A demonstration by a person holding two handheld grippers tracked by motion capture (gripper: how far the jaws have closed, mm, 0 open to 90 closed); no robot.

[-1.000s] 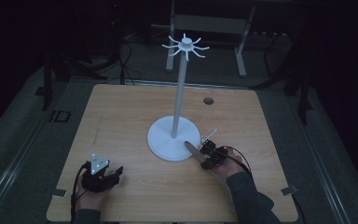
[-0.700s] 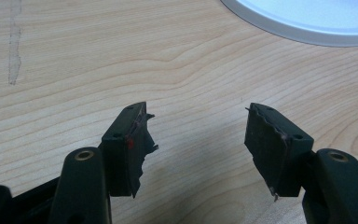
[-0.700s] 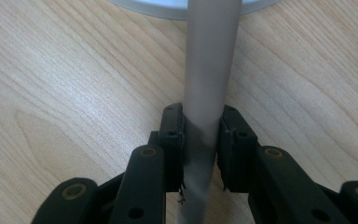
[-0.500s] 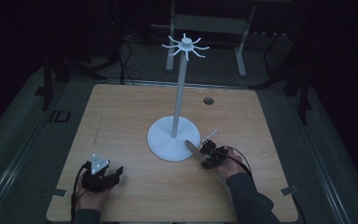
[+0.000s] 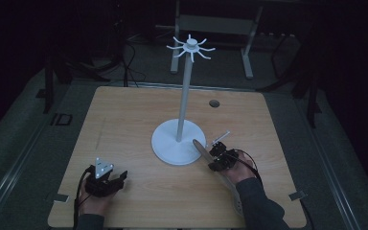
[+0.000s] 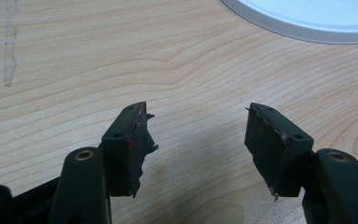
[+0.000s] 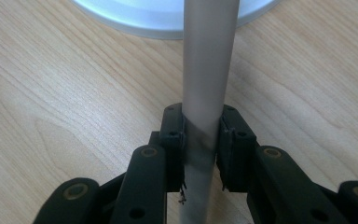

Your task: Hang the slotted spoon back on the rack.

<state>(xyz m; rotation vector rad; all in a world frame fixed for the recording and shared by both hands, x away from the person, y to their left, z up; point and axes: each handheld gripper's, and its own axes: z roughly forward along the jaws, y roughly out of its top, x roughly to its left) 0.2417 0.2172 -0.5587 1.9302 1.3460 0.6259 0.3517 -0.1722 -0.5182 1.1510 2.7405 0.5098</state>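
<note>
Right hand-held gripper (image 7: 200,140) clamps one grey rod (image 7: 205,84), just short of the single white stand's base (image 5: 178,143). Left hand-held gripper (image 6: 198,140) gapes wide and empty near the tabletop (image 5: 124,115) front edge, bare wood ahead.

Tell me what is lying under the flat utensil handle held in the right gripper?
Under the flat handle, clamped in the right gripper, lies the wooden table; its far end passes over the white stand base. The wood directly beneath it is covered.

left hand-held gripper (image 6: 198,140) jaws apart, right hand-held gripper (image 7: 200,140) clamped
</note>
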